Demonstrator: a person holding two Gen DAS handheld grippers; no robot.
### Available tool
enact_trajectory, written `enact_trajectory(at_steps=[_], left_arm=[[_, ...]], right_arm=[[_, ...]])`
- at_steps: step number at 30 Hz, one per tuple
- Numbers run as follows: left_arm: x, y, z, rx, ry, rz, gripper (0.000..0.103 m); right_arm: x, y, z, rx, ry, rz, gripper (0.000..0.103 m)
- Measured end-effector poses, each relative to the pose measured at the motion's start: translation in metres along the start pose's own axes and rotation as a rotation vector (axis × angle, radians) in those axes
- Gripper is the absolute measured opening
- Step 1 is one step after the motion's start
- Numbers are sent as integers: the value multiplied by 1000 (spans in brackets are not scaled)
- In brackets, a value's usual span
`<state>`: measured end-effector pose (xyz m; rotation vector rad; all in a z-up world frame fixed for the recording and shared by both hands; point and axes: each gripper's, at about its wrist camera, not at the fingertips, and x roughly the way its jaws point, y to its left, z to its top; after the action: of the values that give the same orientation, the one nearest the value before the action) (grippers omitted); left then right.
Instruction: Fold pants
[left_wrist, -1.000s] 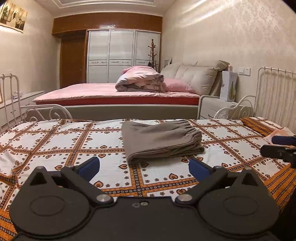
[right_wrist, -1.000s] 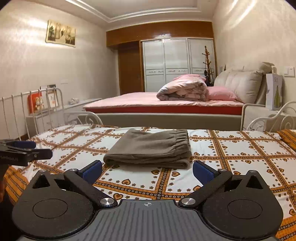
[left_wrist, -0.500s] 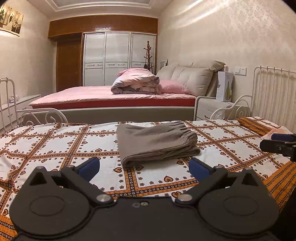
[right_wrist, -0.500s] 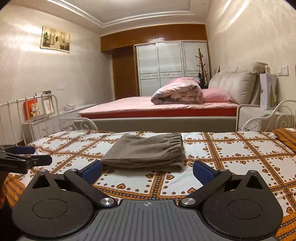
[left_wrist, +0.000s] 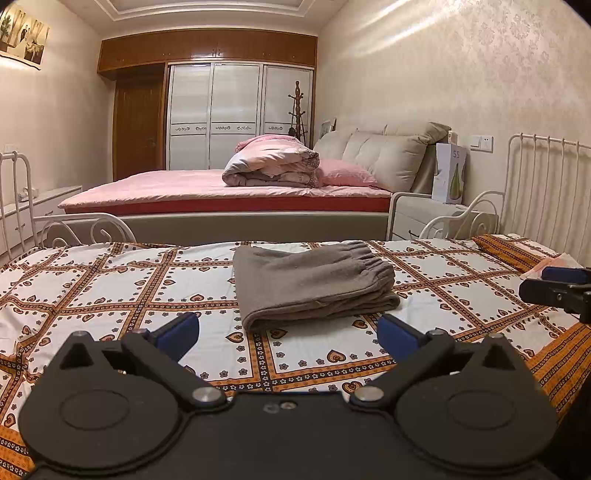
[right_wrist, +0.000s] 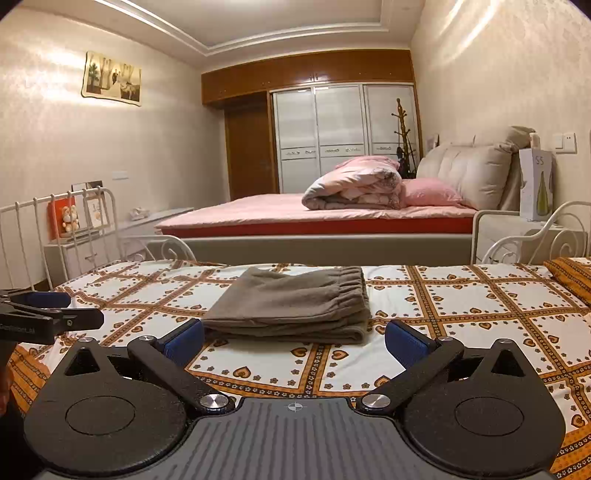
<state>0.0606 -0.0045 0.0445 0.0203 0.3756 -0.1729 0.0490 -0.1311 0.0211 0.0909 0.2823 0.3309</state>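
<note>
On bedspread (left_wrist: 110, 280) folded pants (left_wrist: 310, 284) lie free, both tools (left_wrist: 288, 332) (right_wrist: 294, 338) spread, empty; framed pics (right_wrist: 79, 216) only in rt view.

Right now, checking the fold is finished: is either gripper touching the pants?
Apart. Both wrist views show patterned bedsheet between the pants and each gripper's open fingers.

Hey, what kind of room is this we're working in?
A home bedroom, most likely. A large bed with pink sheets and a rolled pink quilt stands beyond the patterned orange-and-white bedspread where the folded grey-brown pants lie, and a white sliding-door wardrobe fills the far wall.
</note>
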Motion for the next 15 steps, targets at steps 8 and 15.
enact_trajectory(at_steps=[8,15], left_arm=[[1,0,0,2,3,-1,97],[3,-1,0,5,8,-5,97]], right_arm=[[1,0,0,-6,5,6,103],[3,1,0,-10,12,11,103]])
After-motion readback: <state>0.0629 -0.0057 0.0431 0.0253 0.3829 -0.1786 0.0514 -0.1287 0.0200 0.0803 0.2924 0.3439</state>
